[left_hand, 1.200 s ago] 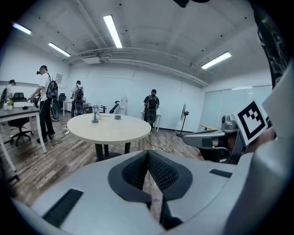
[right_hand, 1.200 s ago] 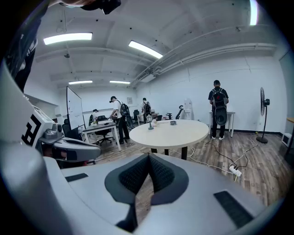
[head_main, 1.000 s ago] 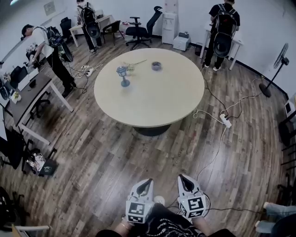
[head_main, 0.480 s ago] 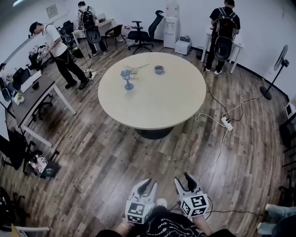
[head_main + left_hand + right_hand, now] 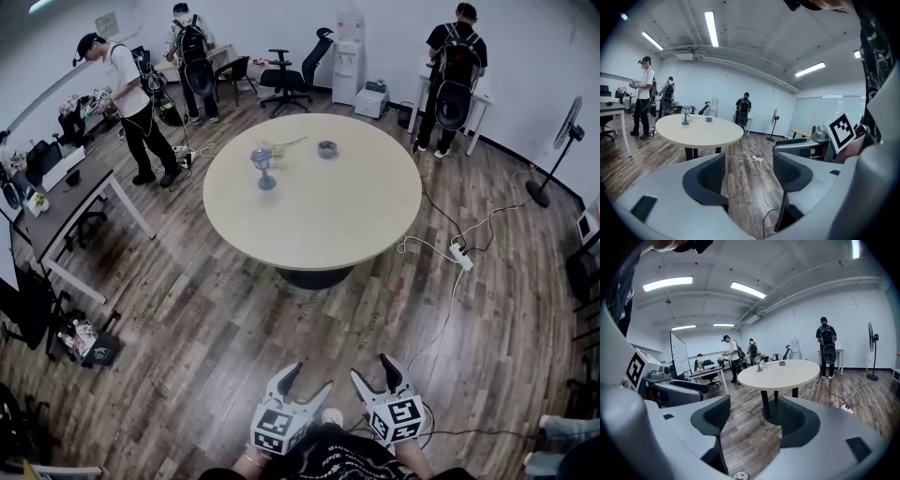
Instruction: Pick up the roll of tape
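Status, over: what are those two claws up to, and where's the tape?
Left gripper, right gripper: jaws opening, nothing between them. Roll of tape untouched, far side of round table. Floor and tabletop lie between.

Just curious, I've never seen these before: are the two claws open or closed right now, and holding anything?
Left gripper: jaws opening, nothing between them.
Right gripper: jaws opening, nothing between them.
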`<state>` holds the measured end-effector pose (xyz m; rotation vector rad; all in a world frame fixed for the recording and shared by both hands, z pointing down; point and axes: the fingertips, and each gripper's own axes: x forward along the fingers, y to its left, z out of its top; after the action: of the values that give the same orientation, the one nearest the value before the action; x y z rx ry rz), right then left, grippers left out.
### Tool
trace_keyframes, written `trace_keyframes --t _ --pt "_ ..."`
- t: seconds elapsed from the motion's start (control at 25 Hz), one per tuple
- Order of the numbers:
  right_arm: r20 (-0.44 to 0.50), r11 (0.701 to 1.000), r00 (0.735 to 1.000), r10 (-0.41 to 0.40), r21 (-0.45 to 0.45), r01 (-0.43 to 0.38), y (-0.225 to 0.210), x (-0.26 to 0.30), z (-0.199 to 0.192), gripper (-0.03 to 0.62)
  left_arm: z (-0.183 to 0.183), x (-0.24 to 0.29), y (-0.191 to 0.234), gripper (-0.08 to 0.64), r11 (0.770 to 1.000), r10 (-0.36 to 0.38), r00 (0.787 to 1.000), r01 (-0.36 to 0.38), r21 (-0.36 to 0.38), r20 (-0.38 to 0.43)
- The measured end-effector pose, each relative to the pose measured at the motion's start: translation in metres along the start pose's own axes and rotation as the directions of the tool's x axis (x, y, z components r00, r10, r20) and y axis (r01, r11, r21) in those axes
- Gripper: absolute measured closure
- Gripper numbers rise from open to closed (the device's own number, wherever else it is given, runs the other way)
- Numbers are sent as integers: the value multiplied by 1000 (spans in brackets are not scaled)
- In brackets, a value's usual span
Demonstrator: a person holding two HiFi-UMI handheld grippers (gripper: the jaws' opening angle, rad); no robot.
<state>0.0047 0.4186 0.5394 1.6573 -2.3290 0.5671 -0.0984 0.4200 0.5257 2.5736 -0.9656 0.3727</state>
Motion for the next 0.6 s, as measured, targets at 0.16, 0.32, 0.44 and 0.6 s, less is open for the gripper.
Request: trace_keyframes --t 0.16,0.32,0.44,0.6 --pt "4 999 1000 -19 35 19 9 18 7 282 2 -4 17 238 999 -44 999 44 19 -7" --pt "13 998 999 -37 53 36 24 32 7 282 -4 -8 35 295 991 -58 996 65 114 -61" --pt "5 996 999 -47 81 47 31 39 5 282 1 -9 45 295 990 -70 996 77 118 -58" --pt "-64 996 997 -51 66 55 28 54 -4 298 8 -3 55 284 991 -69 996 74 113 -48"
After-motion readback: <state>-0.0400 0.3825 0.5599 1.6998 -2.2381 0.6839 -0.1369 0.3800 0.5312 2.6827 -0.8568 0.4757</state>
